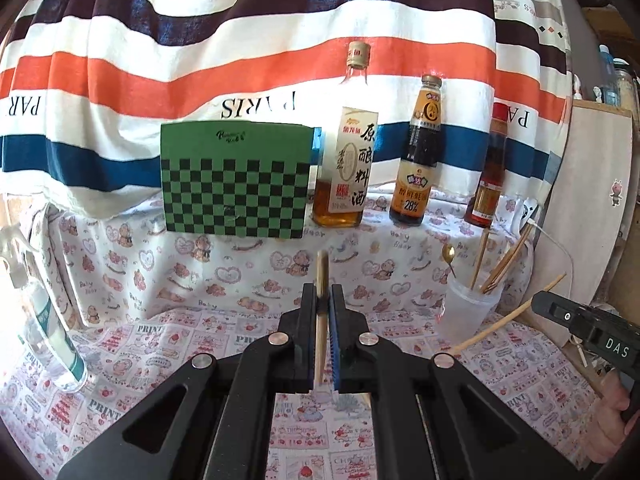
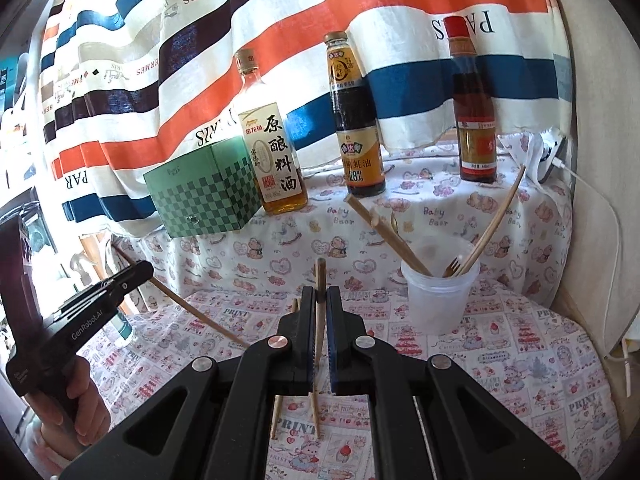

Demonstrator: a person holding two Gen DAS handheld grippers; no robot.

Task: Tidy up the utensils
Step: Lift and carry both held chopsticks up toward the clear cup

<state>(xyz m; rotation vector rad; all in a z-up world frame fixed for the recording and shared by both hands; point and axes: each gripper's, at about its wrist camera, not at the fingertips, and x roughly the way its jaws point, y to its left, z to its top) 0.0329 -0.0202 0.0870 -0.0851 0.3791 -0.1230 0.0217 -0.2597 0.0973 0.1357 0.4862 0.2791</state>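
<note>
1. A wooden chopstick (image 1: 321, 320) stands upright, pinched in the left gripper (image 1: 323, 304).
2. The right gripper (image 2: 319, 300) is clamped on another chopstick (image 2: 319, 320); one more lies on the cloth (image 2: 276, 416) below.
3. A clear plastic cup (image 2: 438, 300) nearby holds chopsticks and a fork (image 2: 451, 267).
4. Three bottles (image 2: 276, 140) and a green checkered box (image 1: 236, 180) stand behind.

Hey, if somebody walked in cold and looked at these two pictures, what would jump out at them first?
Probably the two black grippers, each clamped on a wooden chopstick: the left gripper and the right gripper, held above the printed tablecloth. Next, the clear plastic cup at the right, already bristling with chopsticks and a fork. Behind stand three sauce bottles and a green checkered box against the bold striped curtain.
</note>
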